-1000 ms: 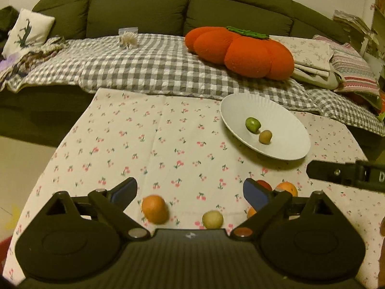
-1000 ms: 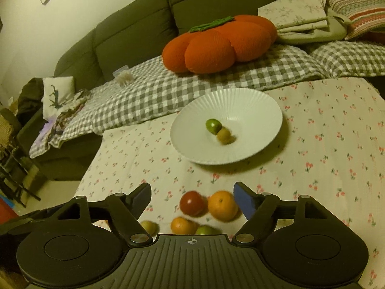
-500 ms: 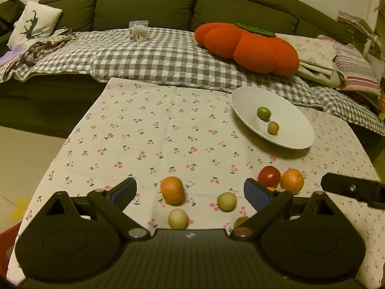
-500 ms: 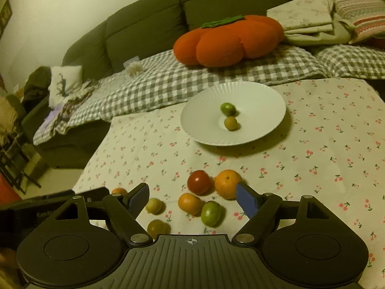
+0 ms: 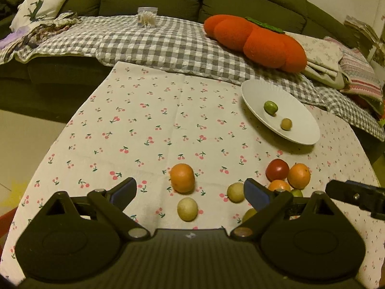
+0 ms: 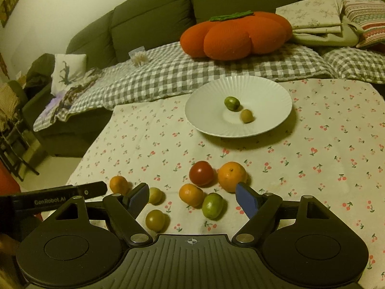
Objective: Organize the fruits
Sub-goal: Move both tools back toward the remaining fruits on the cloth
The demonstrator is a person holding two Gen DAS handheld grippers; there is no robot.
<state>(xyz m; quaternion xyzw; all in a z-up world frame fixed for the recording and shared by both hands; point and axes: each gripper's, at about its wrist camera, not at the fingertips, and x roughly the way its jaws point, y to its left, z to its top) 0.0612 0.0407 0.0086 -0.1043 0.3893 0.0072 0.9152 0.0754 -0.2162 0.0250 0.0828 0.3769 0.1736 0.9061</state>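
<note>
Judging by looks, the green fruit [image 6: 212, 205] on the worktop [image 6: 324, 159] between the empty, spread right claw [image 6: 190, 198] is light, smooth, roll-prone and bruisable, best pinched gently across its middle; the left claw [image 5: 190, 191] likewise gapes empty.

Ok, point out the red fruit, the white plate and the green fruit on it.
red fruit [image 6: 201, 173], right wrist view, centre of its skin
white plate [image 6: 272, 91], right wrist view, bare ribbed rim
green fruit [image 6: 232, 103], right wrist view, its middle
</note>
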